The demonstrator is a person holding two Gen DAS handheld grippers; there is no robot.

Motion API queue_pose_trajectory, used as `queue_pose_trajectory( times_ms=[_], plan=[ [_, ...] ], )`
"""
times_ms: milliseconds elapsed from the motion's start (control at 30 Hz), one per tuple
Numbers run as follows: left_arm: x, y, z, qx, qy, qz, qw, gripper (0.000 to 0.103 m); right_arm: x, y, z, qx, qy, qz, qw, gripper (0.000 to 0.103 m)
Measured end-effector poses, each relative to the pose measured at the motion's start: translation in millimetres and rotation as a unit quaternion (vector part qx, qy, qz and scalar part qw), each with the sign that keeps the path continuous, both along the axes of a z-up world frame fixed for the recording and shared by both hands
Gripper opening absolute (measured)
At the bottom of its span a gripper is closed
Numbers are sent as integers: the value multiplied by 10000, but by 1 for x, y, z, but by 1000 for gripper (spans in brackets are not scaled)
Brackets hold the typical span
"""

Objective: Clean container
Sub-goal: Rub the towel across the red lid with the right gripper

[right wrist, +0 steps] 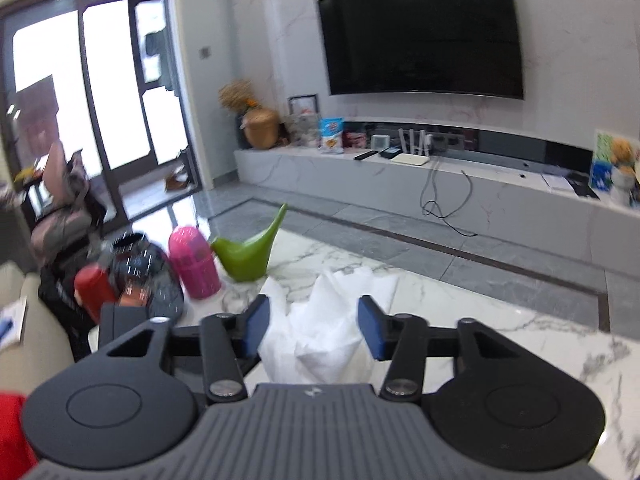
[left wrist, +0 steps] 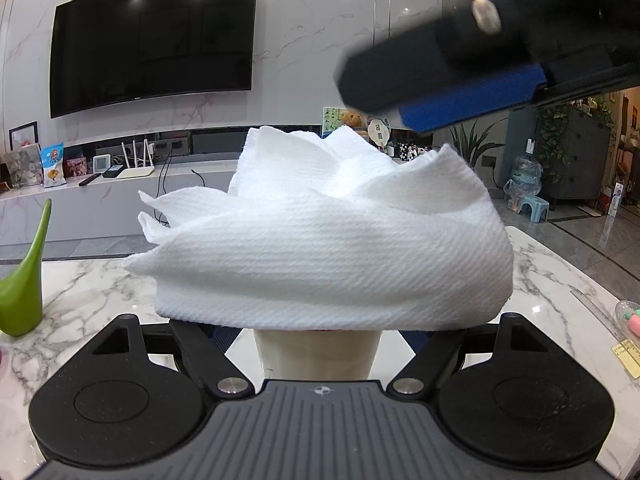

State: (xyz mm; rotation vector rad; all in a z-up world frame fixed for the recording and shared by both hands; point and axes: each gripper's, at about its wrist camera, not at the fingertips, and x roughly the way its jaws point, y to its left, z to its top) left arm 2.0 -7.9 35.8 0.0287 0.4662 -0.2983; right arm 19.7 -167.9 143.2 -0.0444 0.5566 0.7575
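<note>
Between the fingers of the left claw (left wrist: pixel 320 330) stands a beige cylindrical container (left wrist: pixel 318 354), held by it, on the white marble surface (left wrist: pixel 560 280). A crumpled white paper towel (left wrist: pixel 320 232) covers its top. At 2 o'clock hangs the right claw (right wrist: pixel 313 326), jaws wide and holding nothing. At 9 o'clock stands a green plastic bird-shaped can (left wrist: pixel 22 284).

Ahead of the tongs stands a pale marble-veined wall (right wrist: pixel 280 32) carrying a large dark television (right wrist: pixel 424 36), its screen catching ceiling-light reflections. Below it runs a long low marble console (right wrist: pixel 360 176) strewn with a router, remote, snack bag and framed picture. Grey tiled floor (right wrist: pixel 360 236) lies between console and the white marble table (left wrist: pixel 80 292). Far left, bright glass doors (right wrist: pixel 100 80); far right, a grey cabinet (left wrist: pixel 576 152) with trailing plants.
</note>
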Motion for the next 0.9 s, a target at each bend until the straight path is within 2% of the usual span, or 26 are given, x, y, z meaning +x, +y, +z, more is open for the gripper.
queue_pose_trajectory(
  times_ms=[167,333,500,567,600,700,900],
  plan=[
    [5,3,0,5,16,-12,10000,78,1,1,0,-343,-132,615,9974,37],
    [6,3,0,7,20,-19,10000,78,21,8,-3,-688,109,996,9926,38],
    [8,4,0,8,21,-30,10000,78,29,11,-12,-814,279,1202,9890,37],
    [9,4,0,22,20,-30,10000,78,28,13,-16,-914,220,1207,9882,31],
    [8,1,-3,32,15,-32,10000,78,27,15,-19,-974,187,1208,9877,17],
    [6,-2,-5,33,19,-34,10000,78,23,17,-20,-1025,27,1082,9888,6],
    [5,-3,-4,25,26,-26,10000,78,19,12,-4,-525,-121,952,9940,5]
  ],
)
